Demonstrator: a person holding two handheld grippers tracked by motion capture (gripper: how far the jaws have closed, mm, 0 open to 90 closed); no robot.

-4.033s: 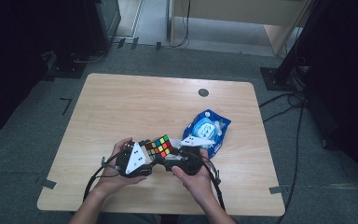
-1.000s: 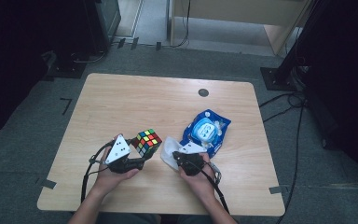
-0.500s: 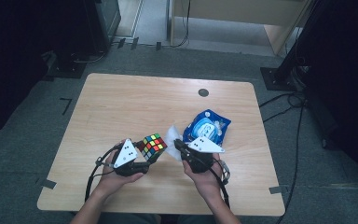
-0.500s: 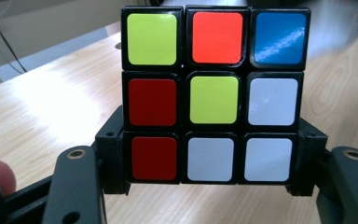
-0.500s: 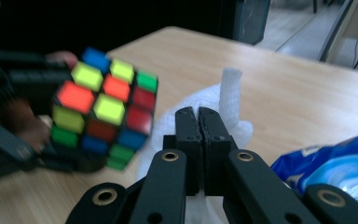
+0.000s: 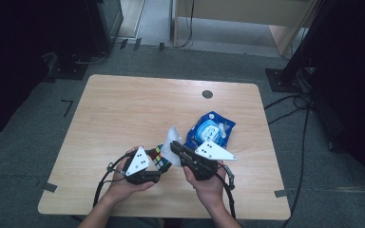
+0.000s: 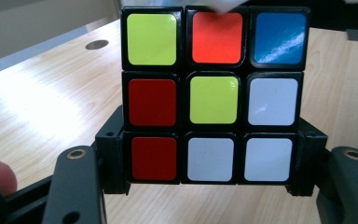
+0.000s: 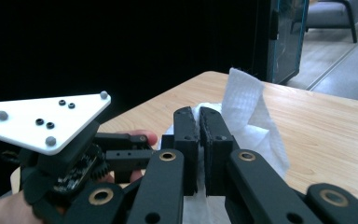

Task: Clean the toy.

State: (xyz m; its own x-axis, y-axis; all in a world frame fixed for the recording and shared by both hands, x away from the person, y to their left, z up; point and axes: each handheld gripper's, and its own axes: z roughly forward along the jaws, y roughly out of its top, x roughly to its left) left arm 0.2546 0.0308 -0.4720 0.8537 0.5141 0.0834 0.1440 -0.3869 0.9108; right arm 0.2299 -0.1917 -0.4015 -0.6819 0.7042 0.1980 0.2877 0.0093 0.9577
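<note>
No lettering, brand or number can be read anywhere. The blue packet [image 6: 210, 130] on the bench [image 6: 123, 109] carries white print, but it is too small and blurred to make out. The cube [image 7: 213, 95] bears only plain coloured stickers, and the white wipe [image 8: 249, 116] is unmarked.
</note>
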